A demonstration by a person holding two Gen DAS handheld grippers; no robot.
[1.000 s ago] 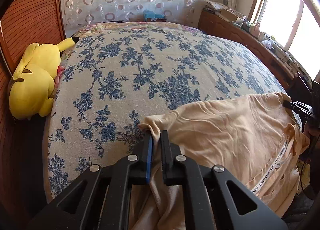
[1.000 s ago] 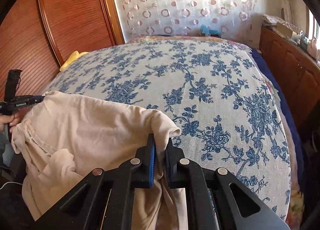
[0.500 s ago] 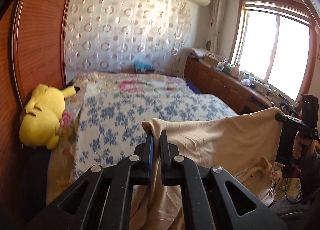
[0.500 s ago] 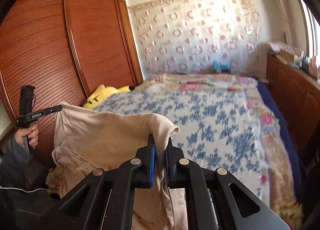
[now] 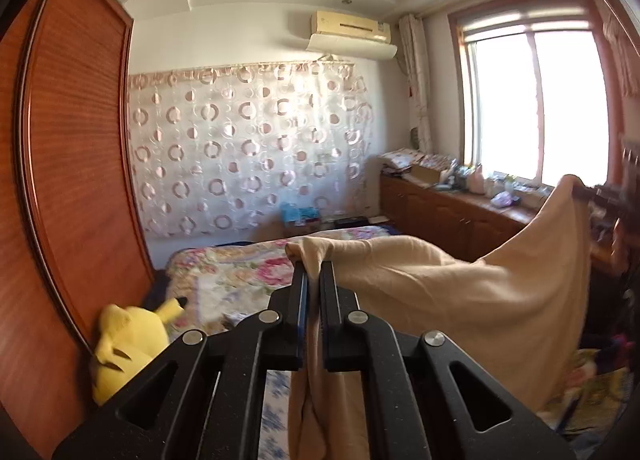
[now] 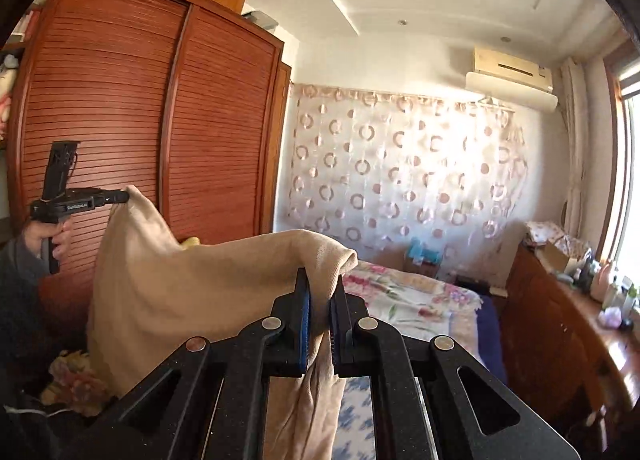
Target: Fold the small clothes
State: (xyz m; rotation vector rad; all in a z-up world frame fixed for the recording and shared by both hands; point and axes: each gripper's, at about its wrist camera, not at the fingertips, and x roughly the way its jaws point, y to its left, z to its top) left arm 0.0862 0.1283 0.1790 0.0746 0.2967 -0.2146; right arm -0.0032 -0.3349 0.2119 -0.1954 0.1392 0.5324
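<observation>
**Aloft, a beige garment stretched between two grippers**

Seen from the left wrist, the left gripper [image 5: 313,280] had its fingers closed tight on one corner of the beige garment [image 5: 460,292]. The cloth ran off to the right, its long axis level, up to the right gripper [image 5: 600,192], and hung clear above the bed [image 5: 224,276]. A yellow plush toy [image 5: 128,340] sat by the wardrobe [image 5: 68,164].

From the right wrist, the right gripper [image 6: 320,292] was likewise clamped on the opposite corner, cloth bunched between the fingers [image 6: 303,308]. The garment [image 6: 192,292] sagged leftward to the left gripper [image 6: 116,196] in the person's hand [image 6: 52,236]. Both ends sat equally near; laying it flat likely came next.
</observation>
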